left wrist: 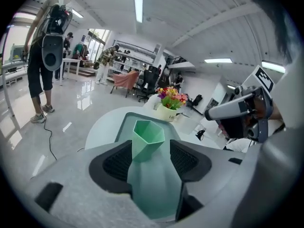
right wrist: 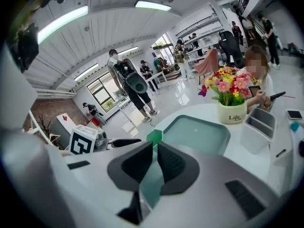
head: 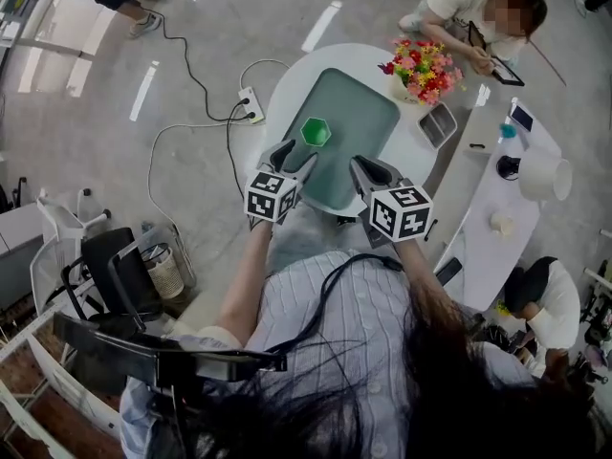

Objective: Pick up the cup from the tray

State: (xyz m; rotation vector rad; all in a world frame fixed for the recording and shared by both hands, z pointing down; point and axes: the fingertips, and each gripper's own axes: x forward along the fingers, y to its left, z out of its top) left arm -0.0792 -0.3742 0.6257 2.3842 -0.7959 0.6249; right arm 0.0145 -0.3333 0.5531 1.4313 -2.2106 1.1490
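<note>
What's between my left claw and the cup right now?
Only bare tray. The left gripper view shows the cup just ahead of the open left claw, nothing else between.

I'm in an open-plan office or lab space: polished grey floor (head: 86, 113), long ceiling strip lights (left wrist: 138, 7), big windows (right wrist: 102, 91), rolling office chairs (left wrist: 151, 82). White table (head: 287, 84) with a flower pot (head: 421, 70). Power strip (head: 251, 104) and cables (head: 194, 77) on the floor. Seated person (head: 459, 3) using a tablet (head: 505, 70). Another person (right wrist: 130, 87) stands wearing gear on the back.
</note>
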